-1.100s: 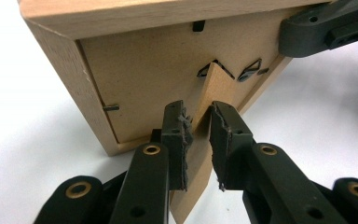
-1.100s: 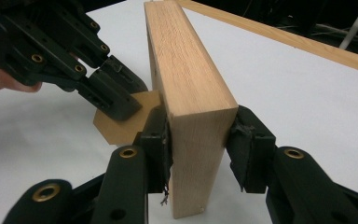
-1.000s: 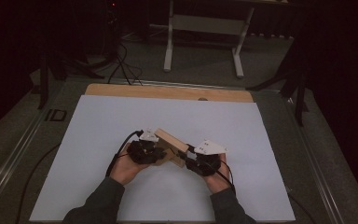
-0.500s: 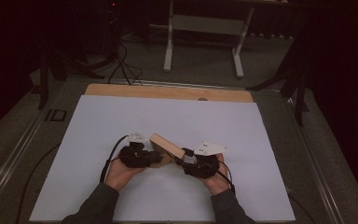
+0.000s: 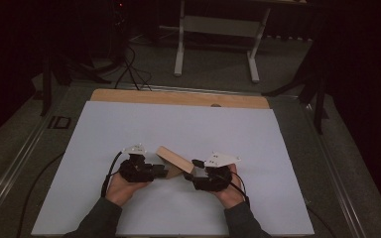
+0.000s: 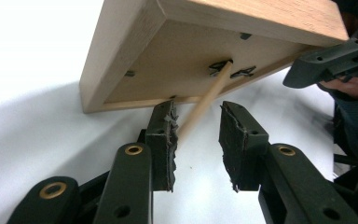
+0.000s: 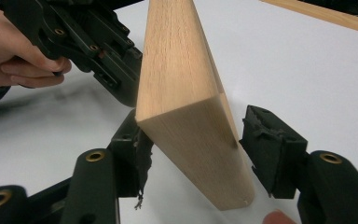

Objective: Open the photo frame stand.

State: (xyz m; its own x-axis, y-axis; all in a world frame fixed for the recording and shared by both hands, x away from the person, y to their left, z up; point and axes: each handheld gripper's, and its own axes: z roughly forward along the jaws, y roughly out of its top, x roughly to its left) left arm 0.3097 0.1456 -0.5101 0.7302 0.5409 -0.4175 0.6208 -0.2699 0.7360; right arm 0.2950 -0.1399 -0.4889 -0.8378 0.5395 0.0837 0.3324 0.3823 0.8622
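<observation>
A light wooden frame [image 5: 174,159] stands tilted on the white sheet, propped between my two grippers. In the left gripper view its recessed back [image 6: 182,51] faces me and a thin dowel prop [image 6: 205,100] runs down from it. The dowel passes between the jaws of my left gripper [image 6: 198,126] and rests against the left pad [image 6: 165,135]. These jaws have just been opening, with a clear gap at the right pad. My right gripper [image 7: 193,140] straddles the frame's near corner [image 7: 186,93]. Its jaws have also just been opening, and the right pad [image 7: 270,149] stands off the wood.
The white sheet [image 5: 178,124] covers the table, with a wooden strip [image 5: 178,97] along its far edge. A grey desk frame [image 5: 218,29] and cables stand on the floor beyond. The person's hands hold both grippers near the front middle.
The left gripper and the frame have shifted left and toward the near edge, and the frame sits lower. Both grippers' jaws stand wider than before.
</observation>
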